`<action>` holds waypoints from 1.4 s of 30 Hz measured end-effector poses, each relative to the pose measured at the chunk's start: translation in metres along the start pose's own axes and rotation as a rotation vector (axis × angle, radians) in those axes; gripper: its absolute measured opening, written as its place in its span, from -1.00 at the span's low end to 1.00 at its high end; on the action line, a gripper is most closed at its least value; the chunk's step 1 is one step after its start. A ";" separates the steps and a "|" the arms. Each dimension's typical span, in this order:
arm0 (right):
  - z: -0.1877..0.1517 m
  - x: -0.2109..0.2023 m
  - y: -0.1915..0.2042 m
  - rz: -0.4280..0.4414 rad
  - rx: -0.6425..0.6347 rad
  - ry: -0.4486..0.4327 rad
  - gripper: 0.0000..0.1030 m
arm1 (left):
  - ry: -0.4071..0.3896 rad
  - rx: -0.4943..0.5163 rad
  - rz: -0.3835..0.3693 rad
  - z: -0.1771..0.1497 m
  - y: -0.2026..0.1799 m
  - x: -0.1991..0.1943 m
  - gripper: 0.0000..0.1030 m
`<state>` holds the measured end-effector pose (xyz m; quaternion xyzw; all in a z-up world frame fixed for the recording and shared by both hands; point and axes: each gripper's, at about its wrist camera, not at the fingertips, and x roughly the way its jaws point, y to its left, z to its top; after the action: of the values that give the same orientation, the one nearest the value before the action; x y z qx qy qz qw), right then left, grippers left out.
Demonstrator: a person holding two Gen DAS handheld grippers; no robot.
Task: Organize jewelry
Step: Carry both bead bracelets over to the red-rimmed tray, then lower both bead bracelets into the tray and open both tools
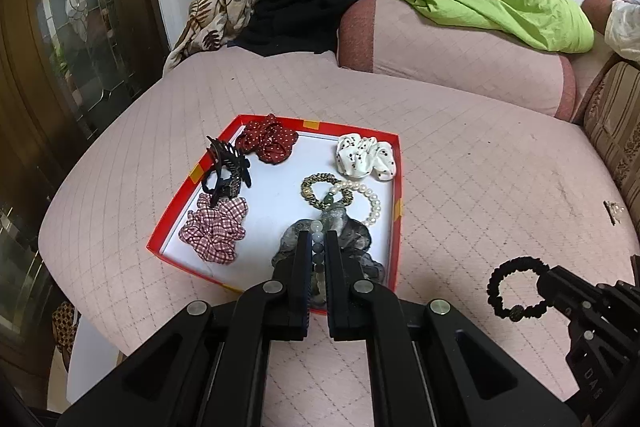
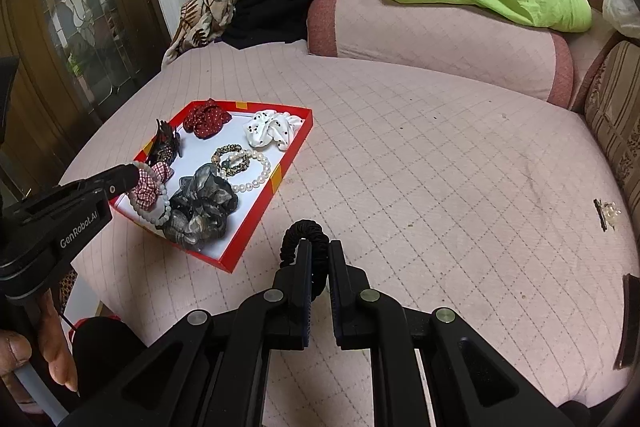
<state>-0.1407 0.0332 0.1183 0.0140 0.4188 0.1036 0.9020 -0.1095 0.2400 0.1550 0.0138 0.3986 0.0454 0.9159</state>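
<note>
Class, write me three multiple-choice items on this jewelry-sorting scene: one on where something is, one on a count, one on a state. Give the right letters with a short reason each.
1. Where does the white pearl bracelet lie?
A. On the green blanket
B. Inside the red tray
C. On the floor

2. How many fabric scrunchies lie in the tray?
A. Two
B. Six
C. Four

3. What is the state of the right claw?
A. Shut on the black hair tie
B. Wide open and empty
C. Shut on a comb

Answers:
1 B: the pearls rest on the tray's white floor, beside the gold chain ring.
2 C: red dotted, white dotted, red checked and grey.
3 A: the hair tie loops out from between its closed fingers, above the pink cover.
</note>
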 end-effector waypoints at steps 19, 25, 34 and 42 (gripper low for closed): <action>0.036 0.029 0.029 0.084 -0.055 -0.015 -0.82 | -0.058 0.004 0.081 0.045 0.030 0.027 -0.89; 0.053 0.030 0.042 0.100 -0.087 -0.049 -0.82 | -0.073 -0.022 0.094 0.066 0.040 0.045 -0.89; 0.076 0.042 0.054 0.108 -0.088 -0.063 -0.82 | -0.099 -0.011 0.082 0.091 0.045 0.065 -0.89; 0.090 0.067 0.069 0.129 -0.095 -0.052 -0.82 | -0.083 -0.004 0.076 0.099 0.056 0.090 -0.89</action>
<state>-0.0425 0.1196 0.1335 0.0008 0.3880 0.1806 0.9038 0.0199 0.3053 0.1601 0.0293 0.3592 0.0804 0.9293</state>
